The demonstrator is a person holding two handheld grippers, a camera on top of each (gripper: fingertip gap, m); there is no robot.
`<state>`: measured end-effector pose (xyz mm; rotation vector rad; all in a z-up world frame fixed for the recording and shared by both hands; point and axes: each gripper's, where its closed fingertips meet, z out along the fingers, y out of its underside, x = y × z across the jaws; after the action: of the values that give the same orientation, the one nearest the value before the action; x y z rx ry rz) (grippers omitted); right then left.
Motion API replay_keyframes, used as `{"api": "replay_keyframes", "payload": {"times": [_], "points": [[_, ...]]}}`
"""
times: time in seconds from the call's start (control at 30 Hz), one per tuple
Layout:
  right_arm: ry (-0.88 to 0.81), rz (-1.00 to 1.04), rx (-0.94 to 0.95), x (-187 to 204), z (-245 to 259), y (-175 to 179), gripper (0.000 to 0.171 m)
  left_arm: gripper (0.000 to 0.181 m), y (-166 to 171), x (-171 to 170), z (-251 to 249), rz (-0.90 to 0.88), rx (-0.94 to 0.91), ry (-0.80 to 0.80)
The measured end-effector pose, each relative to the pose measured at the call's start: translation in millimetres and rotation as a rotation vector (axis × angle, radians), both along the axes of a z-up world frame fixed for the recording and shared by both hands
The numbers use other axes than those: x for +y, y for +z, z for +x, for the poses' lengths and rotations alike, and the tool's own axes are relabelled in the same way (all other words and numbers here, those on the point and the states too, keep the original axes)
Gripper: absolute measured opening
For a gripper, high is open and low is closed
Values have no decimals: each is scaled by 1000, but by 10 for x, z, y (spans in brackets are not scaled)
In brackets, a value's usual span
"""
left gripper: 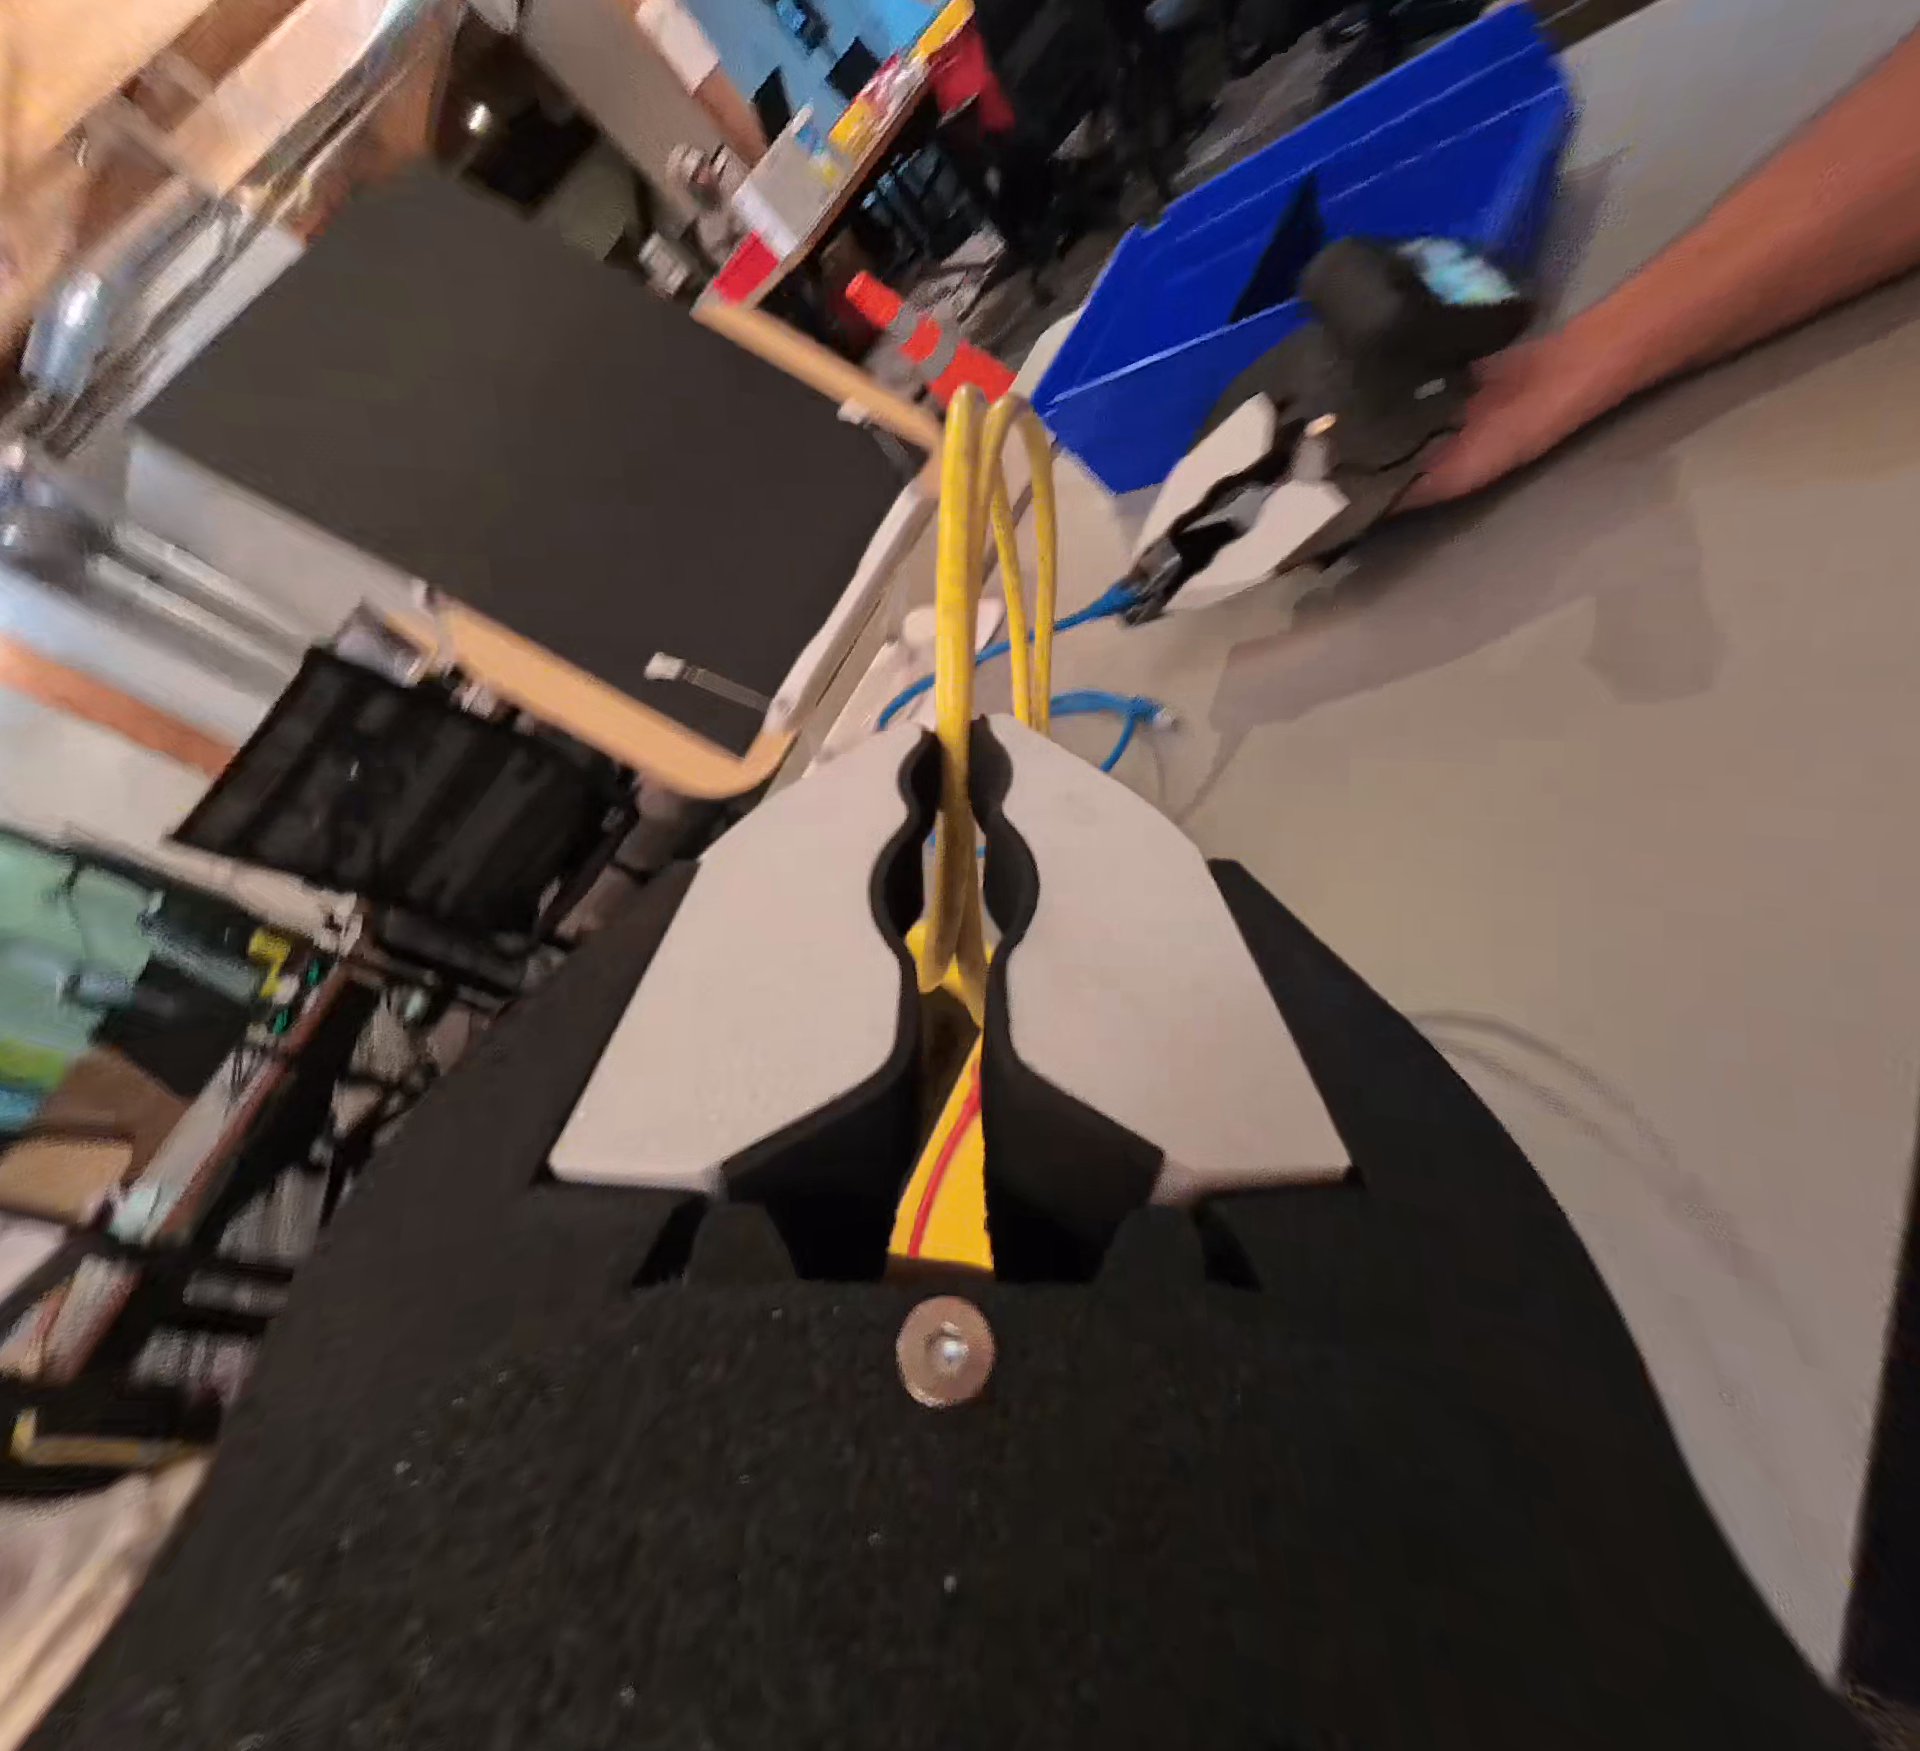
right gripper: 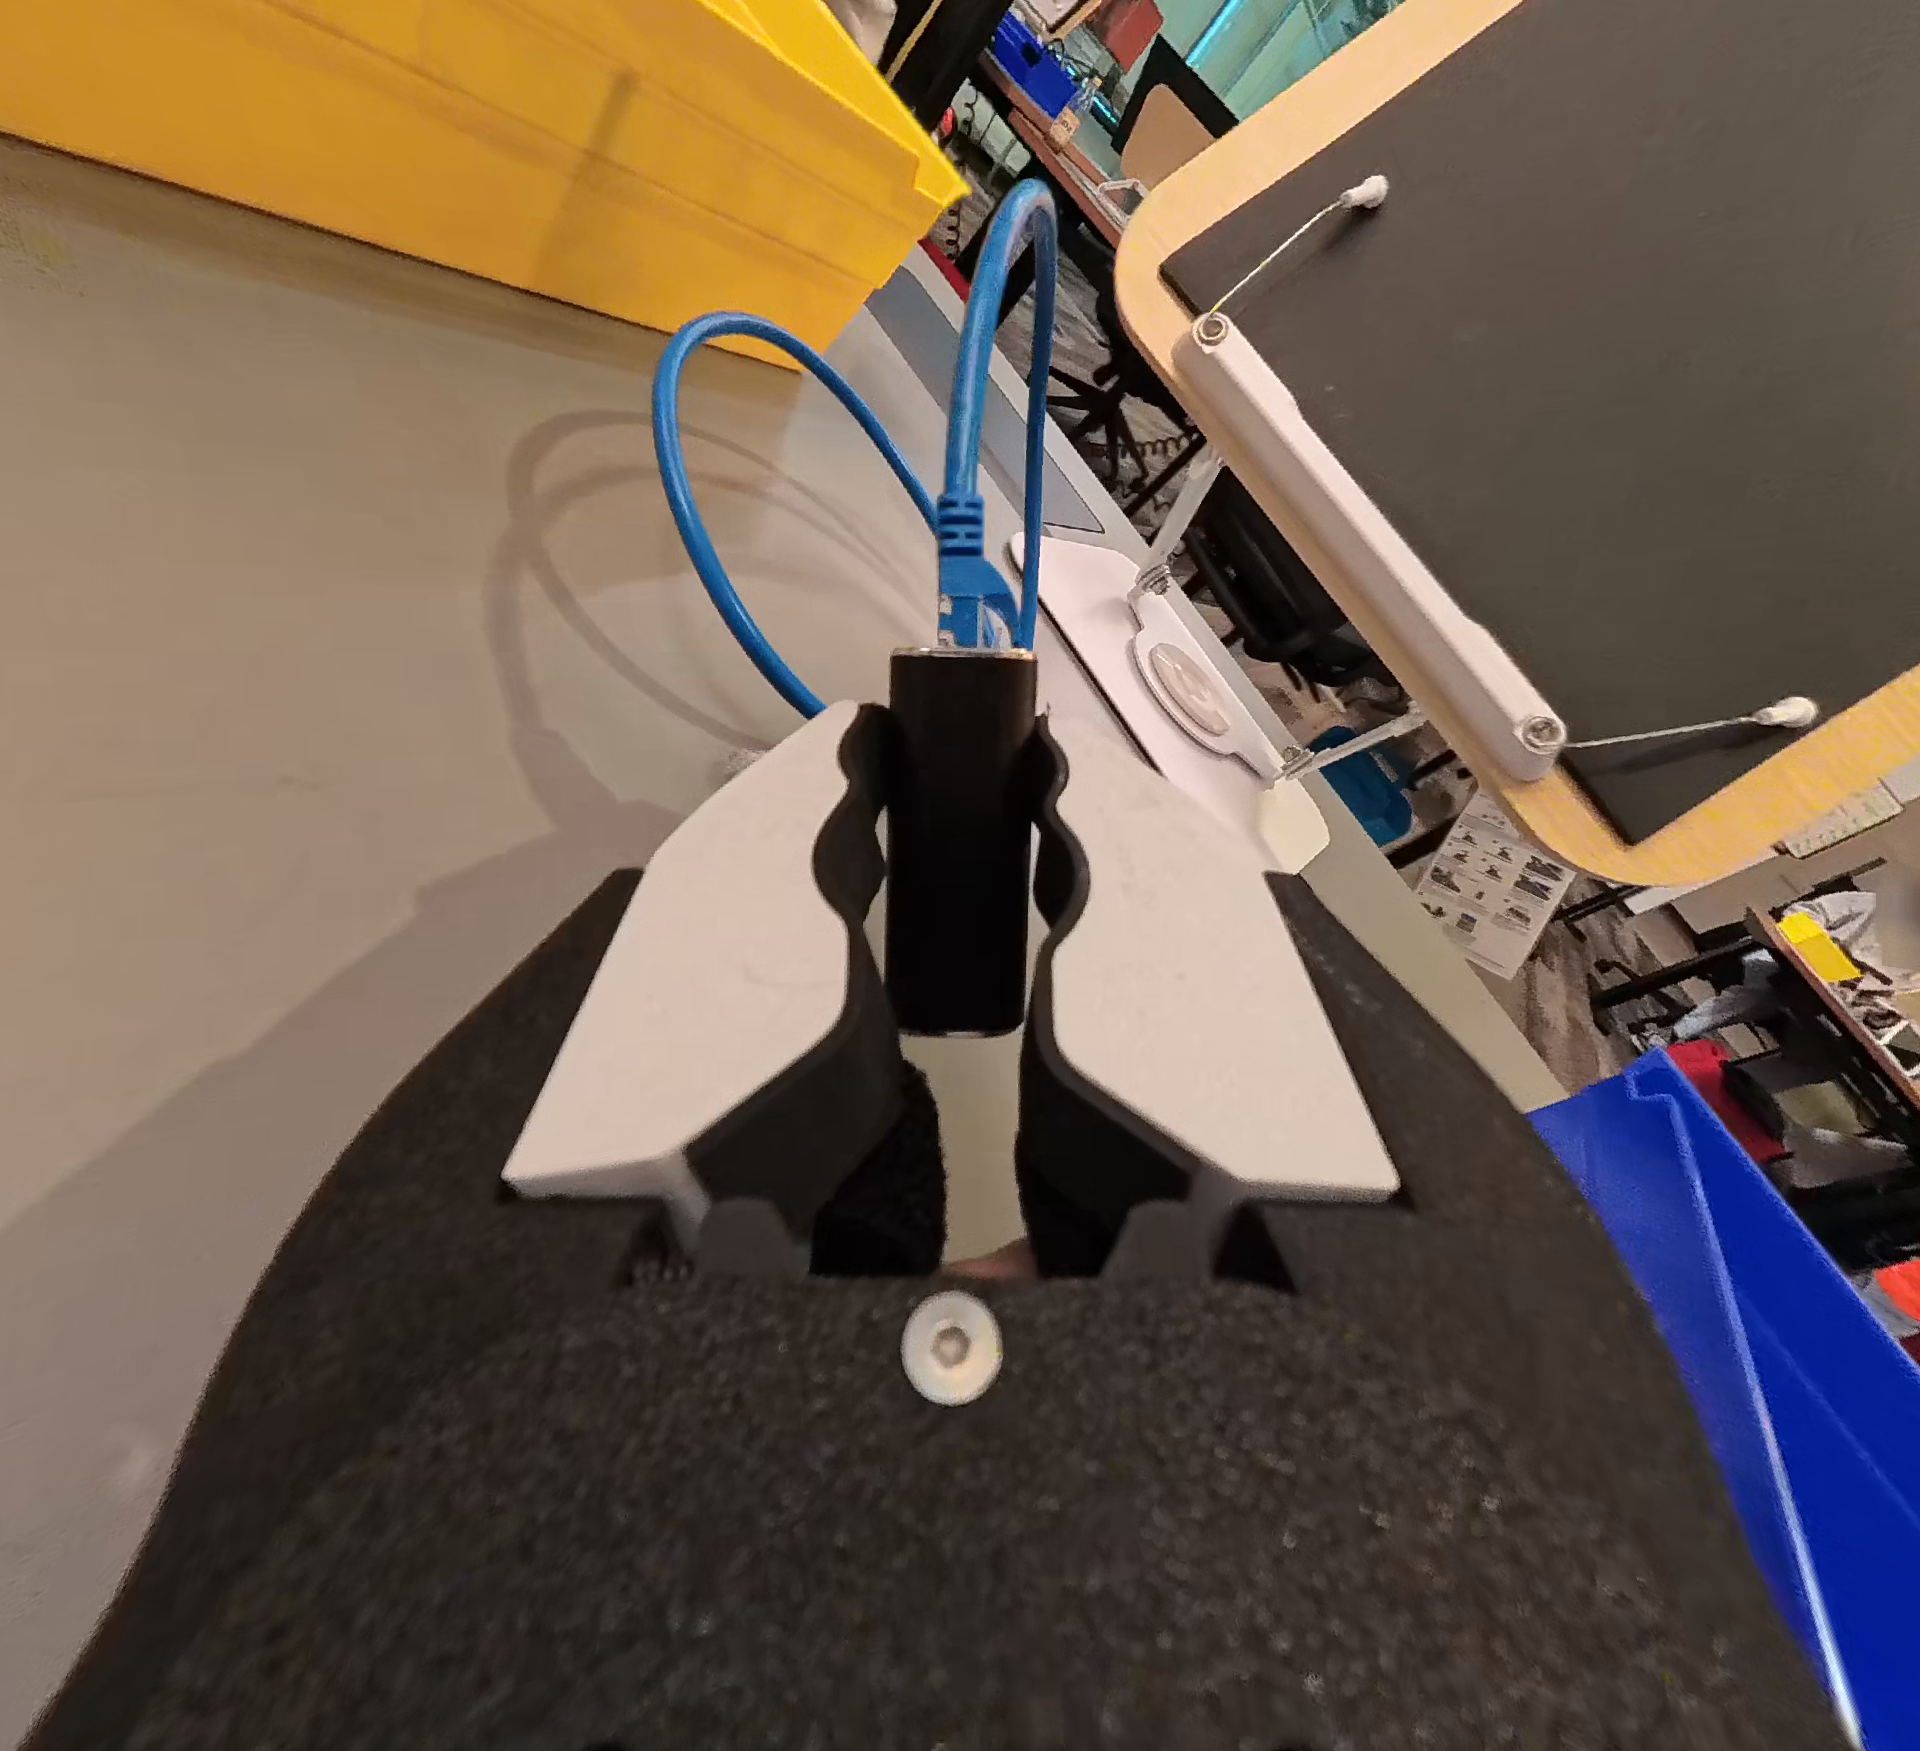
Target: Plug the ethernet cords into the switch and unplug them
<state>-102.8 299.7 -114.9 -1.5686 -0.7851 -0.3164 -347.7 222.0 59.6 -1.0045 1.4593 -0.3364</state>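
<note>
My left gripper [left gripper: 956, 747] is shut on a yellow ethernet cord [left gripper: 961, 558], which loops up out of the fingertips. My right gripper [right gripper: 958, 737] is shut on the small black switch [right gripper: 961, 849] and holds it upright over the grey table. A blue ethernet cord [right gripper: 961, 548] is plugged into the switch's far end and loops back down behind it. In the left wrist view the right gripper [left gripper: 1210, 548] shows farther off, held by a hand [left gripper: 1507, 423], with the blue cord [left gripper: 1117, 714] trailing on the table.
A yellow bin [right gripper: 416, 70] stands at the table's far left and a blue bin [left gripper: 1351, 236] [right gripper: 1745, 1338] beside the right gripper. A black panel with a wooden rim [right gripper: 1558, 351] rises past the table's edge. The grey table [right gripper: 260, 662] lies below. Tip to tip, the grippers are about 30 cm apart.
</note>
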Motion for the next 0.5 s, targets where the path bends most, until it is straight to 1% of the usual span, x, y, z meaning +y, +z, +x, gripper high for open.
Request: {"api": "replay_keyframes", "payload": {"times": [0.03, 0.1, 0.17, 0.27, 0.4, 0.47, 0.5], "points": [[0, 2, 11, -3, 11, 11, 25, 5, -54, -166, 126, 18, 17, -37], [-3, -1, 35, -16, 49, 27, 25, 5, -323, -361, 330, 47, 87, -68], [14, -12, 87, -47, 66, 49, 25, 5, -750, -486, 489, 43, 170, -97], [88, 9, 110, -111, 2, 96, 25, 5, -1418, -734, 668, -39, 241, -178], [159, 59, 23, -175, -125, 107, 26, 7, -2035, -916, 705, -115, 356, -194], [230, 95, 8, -243, -227, 136, 25, 10, -2229, -933, 636, -191, 432, -160], [237, 111, -10, -259, -247, 145, 25, 12, -2295, -940, 591, -243, 457, -144]]}}
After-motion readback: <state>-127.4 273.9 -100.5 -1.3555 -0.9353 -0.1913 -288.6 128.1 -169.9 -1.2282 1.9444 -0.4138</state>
